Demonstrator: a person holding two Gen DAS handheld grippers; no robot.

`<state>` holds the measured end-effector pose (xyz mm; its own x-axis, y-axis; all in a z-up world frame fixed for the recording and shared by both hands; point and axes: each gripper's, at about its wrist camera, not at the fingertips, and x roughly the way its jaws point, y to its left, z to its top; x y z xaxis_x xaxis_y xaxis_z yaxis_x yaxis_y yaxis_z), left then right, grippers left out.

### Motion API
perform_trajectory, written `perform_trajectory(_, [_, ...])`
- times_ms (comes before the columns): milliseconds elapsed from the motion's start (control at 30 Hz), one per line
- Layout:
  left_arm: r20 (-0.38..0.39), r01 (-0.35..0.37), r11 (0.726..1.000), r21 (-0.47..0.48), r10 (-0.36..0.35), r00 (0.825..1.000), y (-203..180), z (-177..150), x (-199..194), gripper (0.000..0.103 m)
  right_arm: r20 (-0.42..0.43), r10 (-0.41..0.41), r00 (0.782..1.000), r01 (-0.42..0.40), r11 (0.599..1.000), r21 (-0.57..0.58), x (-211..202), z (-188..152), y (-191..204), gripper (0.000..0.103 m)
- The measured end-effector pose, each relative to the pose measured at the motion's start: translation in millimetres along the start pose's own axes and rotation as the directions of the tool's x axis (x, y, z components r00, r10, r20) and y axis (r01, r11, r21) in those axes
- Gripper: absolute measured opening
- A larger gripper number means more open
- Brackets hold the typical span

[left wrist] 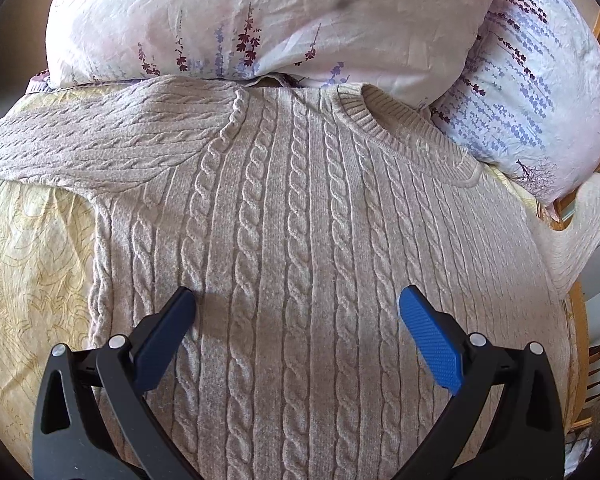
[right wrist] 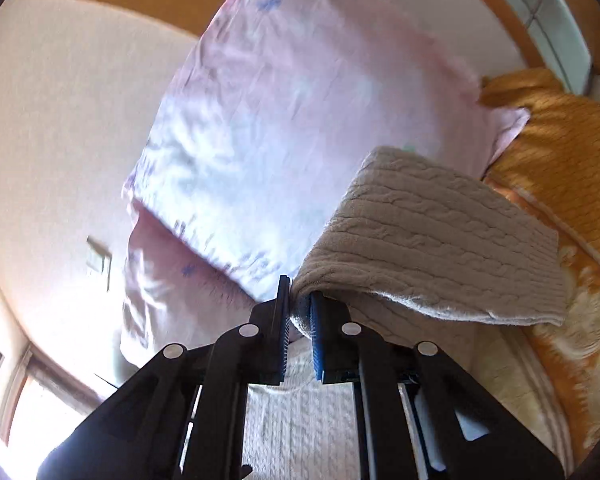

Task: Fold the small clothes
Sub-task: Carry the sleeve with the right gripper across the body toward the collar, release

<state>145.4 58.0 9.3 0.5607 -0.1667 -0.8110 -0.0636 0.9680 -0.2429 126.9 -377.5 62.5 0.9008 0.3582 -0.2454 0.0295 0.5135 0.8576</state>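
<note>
Motion-blurred pillow; sweater hem beyond the frame edge.

The sweater lies flat on the bedspread, neckline toward the far end. Behind the sweater, two pillows are stacked, the lower one jutting out to the sweater's right. One sleeve stretches left of the sweater's body; the other sleeve is raised off the bed (pinched in the right gripper). The left gripper hangs above the sweater's lower body, jaws apart. Bedspread lies bare left of the sweater.
</note>
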Motion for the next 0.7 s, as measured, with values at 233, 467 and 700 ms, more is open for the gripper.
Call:
perform_trajectory(233, [0.008, 0.036, 0.999, -0.037, -0.036, 0.999, 3.7, -0.4, -5.3, 0.101, -0.384, -0.113, 0.916, 0.085, 0.992, -0.088, 109.7, -101.2, 6.4, 0.010])
perform_trajectory(467, [0.017, 0.090, 0.991, -0.096, -0.089, 0.996, 11.5, 1.4, -10.3, 0.101, -0.454, -0.153, 0.878, 0.154, 0.988, -0.035, 109.7, -118.1, -1.3, 0.036])
perform_trajectory(700, [0.041, 0.140, 0.971, -0.193, -0.135, 0.990, 30.7, 11.4, -14.4, 0.101, -0.299, -0.129, 0.946, 0.179, 0.973, 0.148, 78.2, -69.9, -29.5, 0.051])
